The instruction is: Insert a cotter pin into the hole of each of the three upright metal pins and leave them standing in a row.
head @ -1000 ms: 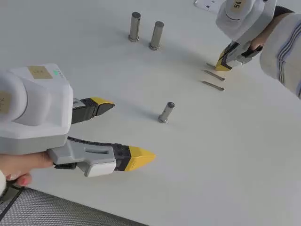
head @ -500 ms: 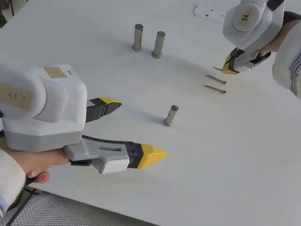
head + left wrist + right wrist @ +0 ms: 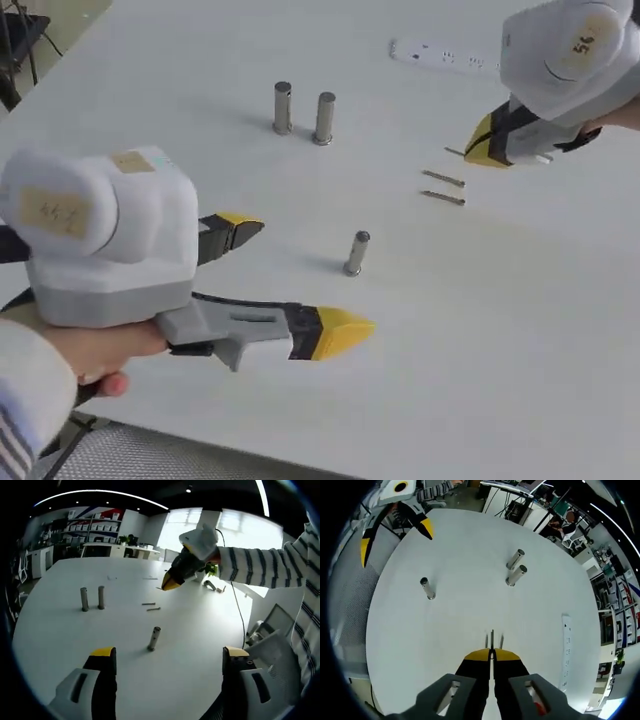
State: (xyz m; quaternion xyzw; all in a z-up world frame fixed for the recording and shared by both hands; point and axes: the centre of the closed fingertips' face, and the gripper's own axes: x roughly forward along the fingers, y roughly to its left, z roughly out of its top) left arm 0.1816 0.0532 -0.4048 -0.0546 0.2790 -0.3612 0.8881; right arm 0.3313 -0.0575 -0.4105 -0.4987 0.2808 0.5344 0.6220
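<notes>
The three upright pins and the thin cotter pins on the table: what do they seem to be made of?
The upright pins: probably steel, smooth machined finish; grey with bright highlights along the sides. The cotter pins: likely metal wire, dull grey; too thin to tell more.

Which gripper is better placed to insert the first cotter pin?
Right. The right gripper looks shut on a cotter pin; the left gripper is open, empty, facing the lone metal pin.

An open-plan office or lab: shelves [image 3: 95, 527] of boxes, desks [image 3: 107, 547], big windows [image 3: 235, 527] beyond the white worktop [image 3: 50, 630]
</notes>
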